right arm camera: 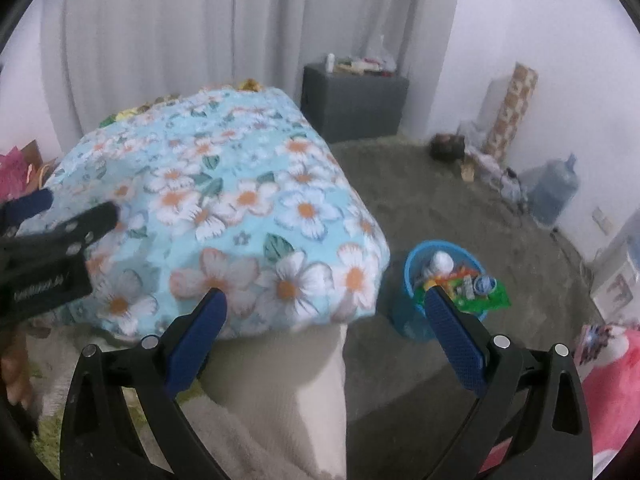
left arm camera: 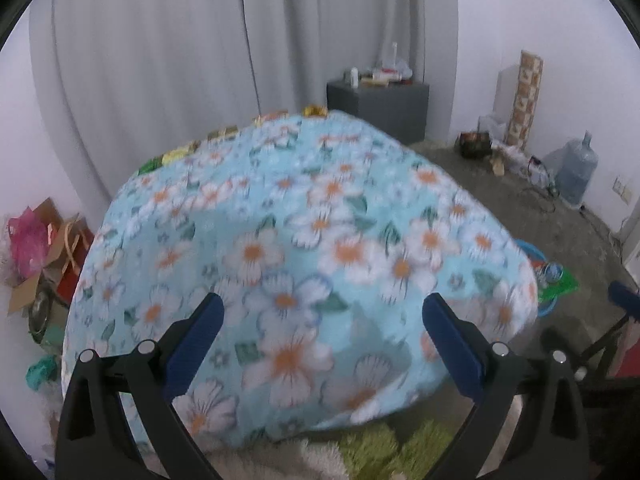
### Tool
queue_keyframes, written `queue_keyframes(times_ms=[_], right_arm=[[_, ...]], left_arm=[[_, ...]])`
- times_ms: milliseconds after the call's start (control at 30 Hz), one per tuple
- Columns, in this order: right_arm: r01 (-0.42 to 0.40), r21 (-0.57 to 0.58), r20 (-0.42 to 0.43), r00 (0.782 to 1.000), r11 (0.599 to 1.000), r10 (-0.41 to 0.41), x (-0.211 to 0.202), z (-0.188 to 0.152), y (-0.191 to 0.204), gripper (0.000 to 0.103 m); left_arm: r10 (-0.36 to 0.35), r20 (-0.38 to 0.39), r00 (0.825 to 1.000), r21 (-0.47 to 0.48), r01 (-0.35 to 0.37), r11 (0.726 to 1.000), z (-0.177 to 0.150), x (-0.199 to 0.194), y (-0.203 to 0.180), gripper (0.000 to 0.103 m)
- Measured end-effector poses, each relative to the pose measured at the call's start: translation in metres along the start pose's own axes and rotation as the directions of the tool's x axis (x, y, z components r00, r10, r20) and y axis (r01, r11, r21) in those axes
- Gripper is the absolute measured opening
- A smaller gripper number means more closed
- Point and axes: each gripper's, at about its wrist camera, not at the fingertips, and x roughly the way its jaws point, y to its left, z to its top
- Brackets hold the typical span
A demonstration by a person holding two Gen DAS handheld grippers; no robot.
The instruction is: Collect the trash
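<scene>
A blue bucket (right arm camera: pixel 408 268) stands on the carpet to the right of the bed, holding several wrappers and a crumpled white paper ball (right arm camera: pixel 442 260). In the left wrist view only its rim (left arm camera: pixel 532 251) shows past the blanket's edge. More colourful wrappers (left arm camera: pixel 312 111) lie along the far edge of the flowered blue blanket (left arm camera: pixel 320 220). My left gripper (left arm camera: pixel 322 312) hangs open over the blanket, holding nothing. My right gripper (right arm camera: pixel 325 298) is open and empty above the bed's near corner, with the bucket just beyond its right finger.
A grey cabinet (right arm camera: pixel 352 100) with bottles stands by the curtain. A water jug (right arm camera: pixel 554 192), a patterned roll (right arm camera: pixel 510 112) and clutter line the right wall. An open cardboard box (left arm camera: pixel 36 248) sits left of the bed. A pink plush (right arm camera: pixel 612 392) lies at the right.
</scene>
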Motion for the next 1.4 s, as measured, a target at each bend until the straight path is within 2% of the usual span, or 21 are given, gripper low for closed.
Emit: queue_keyframes(times_ms=[167,500,1400], right_arm=[[0.044,0.047,-0.016,0.999,0.998,-0.043,-0.001,-0.007,-0.014,0.095],[0.090,0.100,-0.041,0.995,0.991,-0.087,0.003,-0.010,-0.035,0.095],[0.090,0.103,-0.047,0.995,0.991,-0.086,0.004,-0.007,-0.035,0.095]], left_arm=[[0.020,-0.038,0.999,-0.018,-0.020,1.000,0.000,0.008,0.004,0.097],[0.031,-0.049,0.998,0.007,-0.030,1.000,0.000,0.009,-0.001,0.098],[0.031,-0.068,0.997,0.009,-0.030,1.000,0.000,0.013,0.002,0.097]])
